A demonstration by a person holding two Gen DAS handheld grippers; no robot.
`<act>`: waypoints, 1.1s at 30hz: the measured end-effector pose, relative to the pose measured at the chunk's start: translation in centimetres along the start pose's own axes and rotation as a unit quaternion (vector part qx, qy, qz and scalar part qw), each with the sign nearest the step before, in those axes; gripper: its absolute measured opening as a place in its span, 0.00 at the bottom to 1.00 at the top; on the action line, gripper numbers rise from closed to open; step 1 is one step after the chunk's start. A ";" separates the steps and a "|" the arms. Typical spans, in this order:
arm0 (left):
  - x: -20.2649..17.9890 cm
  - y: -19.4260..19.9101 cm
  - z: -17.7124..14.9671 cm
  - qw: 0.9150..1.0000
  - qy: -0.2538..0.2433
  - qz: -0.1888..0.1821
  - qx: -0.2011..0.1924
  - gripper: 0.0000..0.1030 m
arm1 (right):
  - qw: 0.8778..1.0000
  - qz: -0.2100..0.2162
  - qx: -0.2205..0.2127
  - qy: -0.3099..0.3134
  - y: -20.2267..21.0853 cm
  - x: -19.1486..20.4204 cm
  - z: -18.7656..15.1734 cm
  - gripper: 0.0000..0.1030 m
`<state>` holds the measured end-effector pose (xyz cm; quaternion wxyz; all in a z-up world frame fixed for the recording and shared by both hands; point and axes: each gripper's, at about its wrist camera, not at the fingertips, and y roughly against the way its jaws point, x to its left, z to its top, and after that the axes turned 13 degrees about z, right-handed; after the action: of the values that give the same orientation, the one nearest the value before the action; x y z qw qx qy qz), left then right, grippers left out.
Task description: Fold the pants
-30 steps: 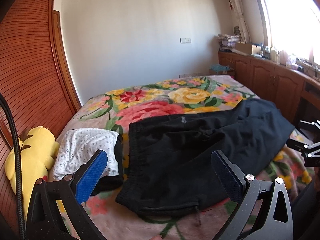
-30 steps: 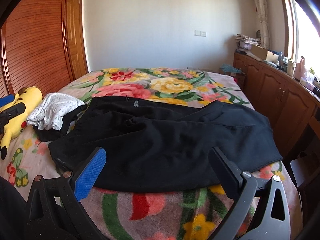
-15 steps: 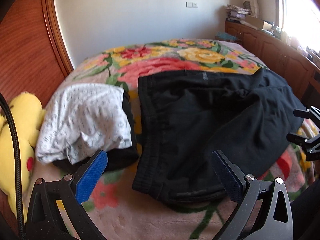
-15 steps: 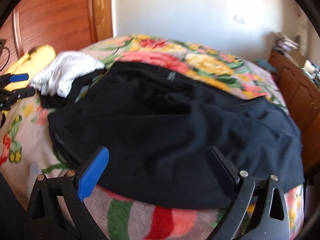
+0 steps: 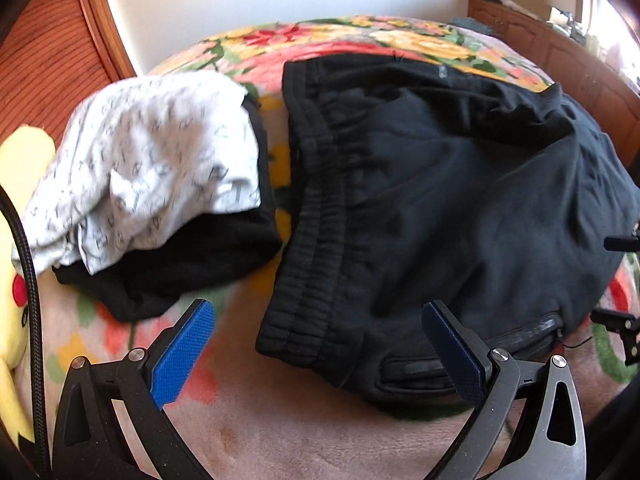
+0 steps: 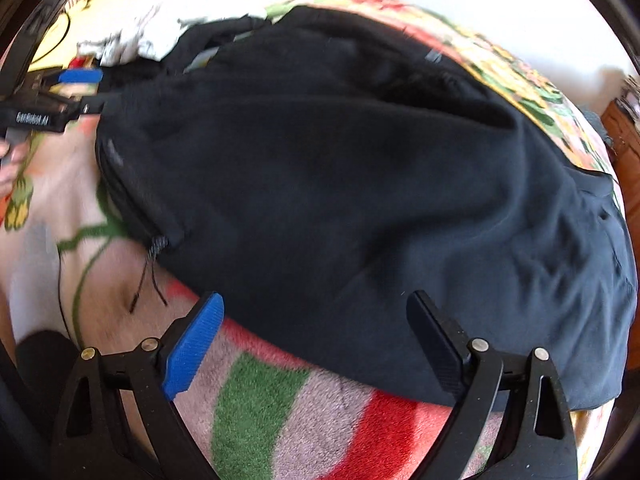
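Black pants [image 5: 460,200] lie spread across the floral blanket [image 5: 280,420] on the bed, waistband to the left and legs running off to the right, the cloth rumpled rather than flat. In the left wrist view the left gripper [image 5: 320,350] is spread wide, its blue-padded fingers [image 5: 182,350] standing on either side of the near waistband corner; nothing is pinched between them, and whether the right pad touches the fabric cannot be told. The zip pocket sits just beside that right finger. In the right wrist view the right gripper [image 6: 316,344] is likewise spread wide, holding nothing, its fingers framing the near edge of the pants [image 6: 360,180] where the cloth meets the blanket [image 6: 260,400]; contact with the cloth cannot be confirmed. A drawstring cord [image 6: 154,264] trails from the pocket area onto the blanket at near left. The left gripper [image 6: 78,90] shows at the far left of this view, beside the waistband. A white patterned garment [image 5: 144,168] rests on a dark folded item [image 5: 180,264] to the left of the pants, apart from them. A yellow plush toy [image 5: 12,280] lies at the far left edge. Both views are motion-blurred.
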<state>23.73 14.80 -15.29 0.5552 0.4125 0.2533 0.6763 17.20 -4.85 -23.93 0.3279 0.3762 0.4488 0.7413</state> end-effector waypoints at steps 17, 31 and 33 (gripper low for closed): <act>2.5 -5.7 -1.4 0.993 0.081 -0.037 0.077 1.00 | 0.998 -0.034 0.046 0.029 -2.6 -0.7 -0.7 0.66; 1.9 -6.8 -1.9 0.988 0.068 -0.097 0.097 0.27 | 0.998 -0.048 0.021 0.037 -0.3 -0.5 -0.4 0.08; 2.3 -5.7 -1.7 0.988 0.074 -0.104 0.091 0.25 | 0.999 -0.041 0.009 0.035 0.9 0.0 -0.4 0.08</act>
<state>25.29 18.63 -20.13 0.5624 0.3813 0.3961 0.6176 16.77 -5.36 -23.21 0.3387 0.3345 0.4820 0.7355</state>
